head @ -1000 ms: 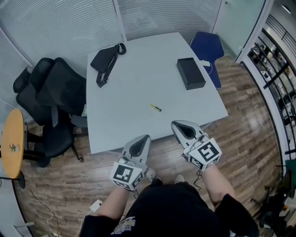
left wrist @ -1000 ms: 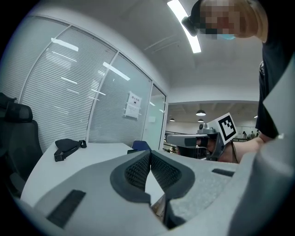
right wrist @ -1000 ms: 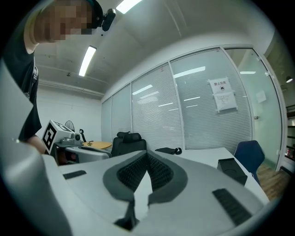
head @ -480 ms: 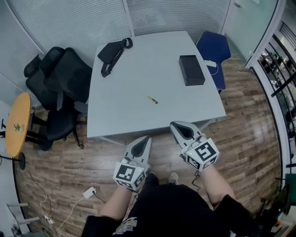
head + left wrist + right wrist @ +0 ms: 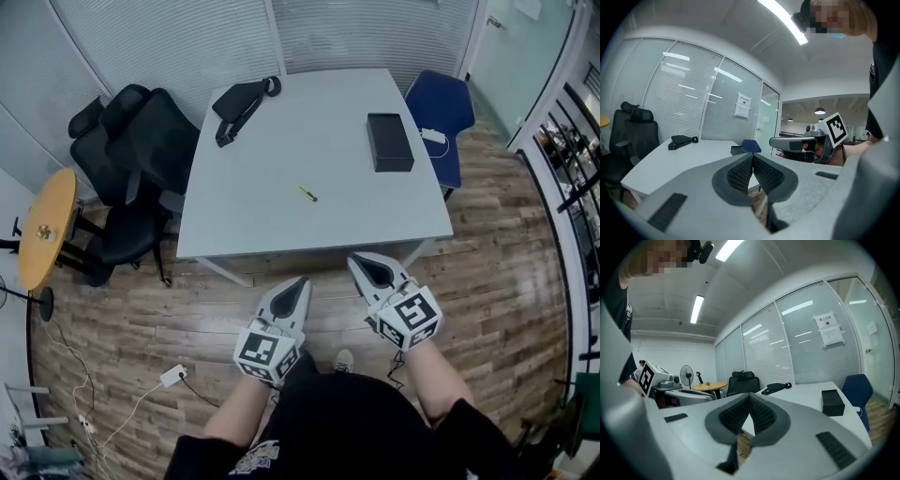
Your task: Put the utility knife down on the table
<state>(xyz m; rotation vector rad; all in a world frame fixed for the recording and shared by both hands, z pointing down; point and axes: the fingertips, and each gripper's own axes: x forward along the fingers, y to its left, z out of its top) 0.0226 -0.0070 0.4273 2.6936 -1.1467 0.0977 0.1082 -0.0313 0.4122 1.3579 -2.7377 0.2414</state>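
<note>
here, seen from above, a person stands a little back from a pale grey bench (image 5: 234, 225), holding a two-jaw gripper in each hand over the wooden floor (image 5: 141, 319). the left gripper (image 5: 302, 279) has its jaws clenched together with nothing between them; its own view shows the ribbed pads meeting at the tips. the right gripper (image 5: 354, 260) likewise has its jaws pressed together and empty. both grippers point toward the near edge of the bench, and neither reaches over it. the utility knife (image 5: 307, 193), small and yellow with a dark end, lies flat on the bench near its middle, well apart from both pairs of jaws and ahead of the gap between them. farther back on the bench, a black box (image 5: 389, 142) sits to the right and a black strap bag (image 5: 242, 101) lies at the far left corner. black office chairs (image 5: 141, 150) stand to the left of the bench, and a blue chair (image 5: 442, 105) stands at its far right corner.
</note>
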